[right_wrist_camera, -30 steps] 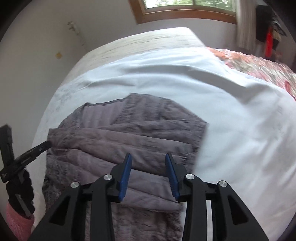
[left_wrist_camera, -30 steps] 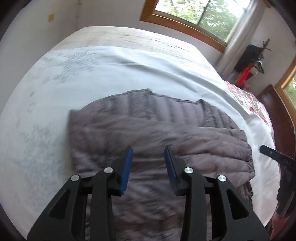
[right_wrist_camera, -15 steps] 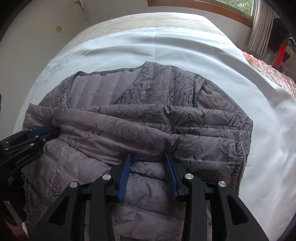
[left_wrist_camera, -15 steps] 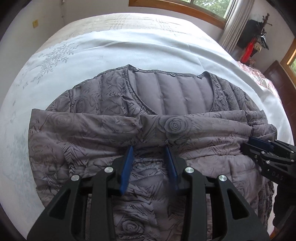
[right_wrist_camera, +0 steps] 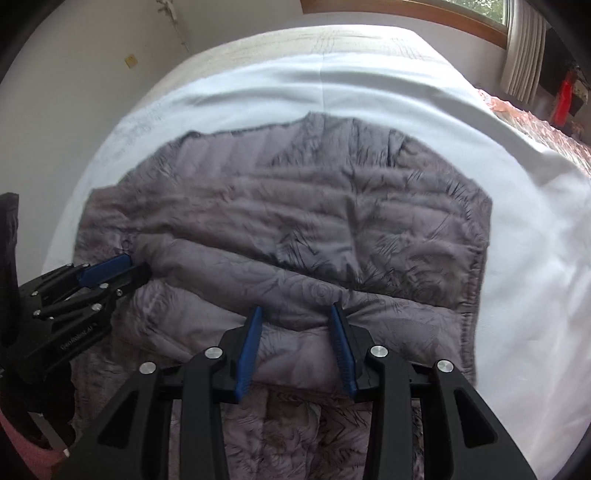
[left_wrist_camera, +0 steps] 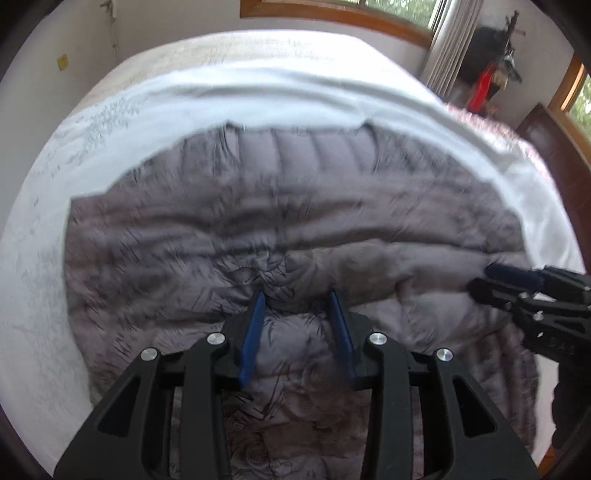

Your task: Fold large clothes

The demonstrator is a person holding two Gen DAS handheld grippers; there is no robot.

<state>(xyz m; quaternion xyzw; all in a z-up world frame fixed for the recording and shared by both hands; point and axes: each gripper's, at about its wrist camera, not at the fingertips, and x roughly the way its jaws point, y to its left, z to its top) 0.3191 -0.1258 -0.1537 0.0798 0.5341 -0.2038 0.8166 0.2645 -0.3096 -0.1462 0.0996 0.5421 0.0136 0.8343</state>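
Observation:
A grey quilted jacket with a rose print (left_wrist_camera: 280, 206) lies spread on a white sheet, collar at the far side; it also fills the right wrist view (right_wrist_camera: 295, 221). A sleeve lies folded across its middle. My left gripper (left_wrist_camera: 297, 299) is open, its blue pads just above the sleeve's fold at the jacket's middle. My right gripper (right_wrist_camera: 295, 314) is open too, low over the sleeve's near edge. Each gripper shows in the other's view: the right one (left_wrist_camera: 491, 277) at the jacket's right side, the left one (right_wrist_camera: 125, 266) at its left side.
The white sheet (left_wrist_camera: 258, 92) covers a large bed that runs to a wall with a wood-framed window (left_wrist_camera: 332, 14). A floral cover (right_wrist_camera: 535, 125) lies at the bed's right. Curtains (right_wrist_camera: 524, 48) and dark furniture (left_wrist_camera: 546, 140) stand at the right.
Both grippers have come down and forward from above the bed to the jacket's folded sleeve. Both jaws stay open. The jacket lies as before.

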